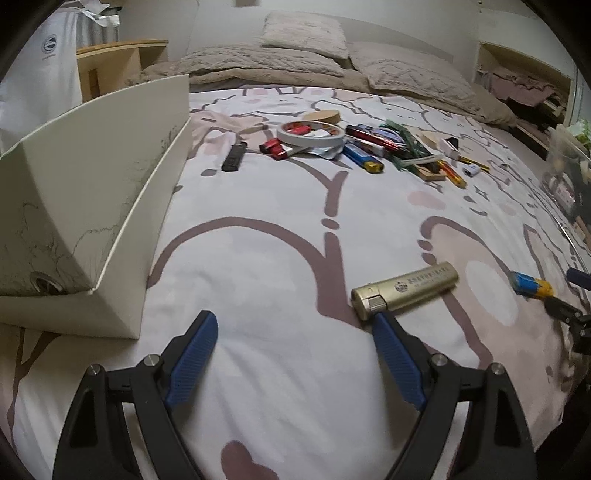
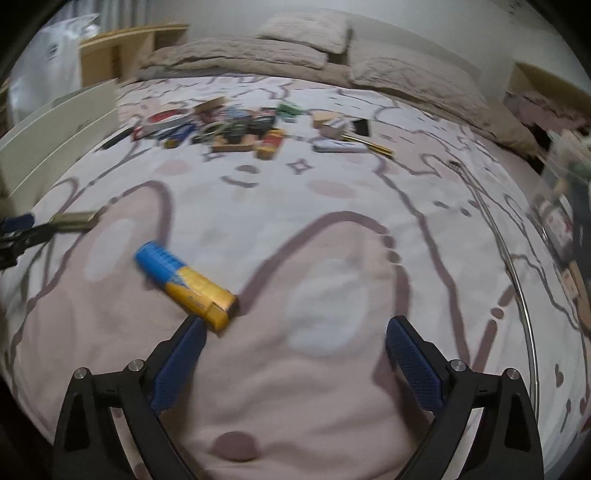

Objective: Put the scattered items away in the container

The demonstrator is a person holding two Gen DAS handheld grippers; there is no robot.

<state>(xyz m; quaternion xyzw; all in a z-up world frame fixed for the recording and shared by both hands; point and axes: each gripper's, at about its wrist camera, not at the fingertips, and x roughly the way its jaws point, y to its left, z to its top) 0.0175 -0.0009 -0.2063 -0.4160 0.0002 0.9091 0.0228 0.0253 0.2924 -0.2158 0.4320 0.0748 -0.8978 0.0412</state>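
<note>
My left gripper [image 1: 295, 321] stands open low over the bed cover, nothing between its blue fingers. A gold lighter [image 1: 404, 290] lies flat just past its right fingertip, touching or nearly so. In the right wrist view my right gripper [image 2: 295, 325] is open too and holds nothing. A blue and yellow lighter [image 2: 184, 278] lies by its left fingertip, outside the jaws. The container, a cream cardboard box [image 1: 92, 184] with its lid raised, sits on the bed left of my left gripper. A pile of scattered items [image 1: 351, 140] lies further up the bed, with a tape roll [image 1: 312, 134] among them.
The pink and white patterned bed cover [image 1: 277, 258] carries everything. Beige pillows [image 1: 303, 33] and a folded quilt line the far end. A wooden shelf [image 1: 110, 62] stands behind the box. Cluttered shelves and a clear bin [image 1: 569, 158] border the right side.
</note>
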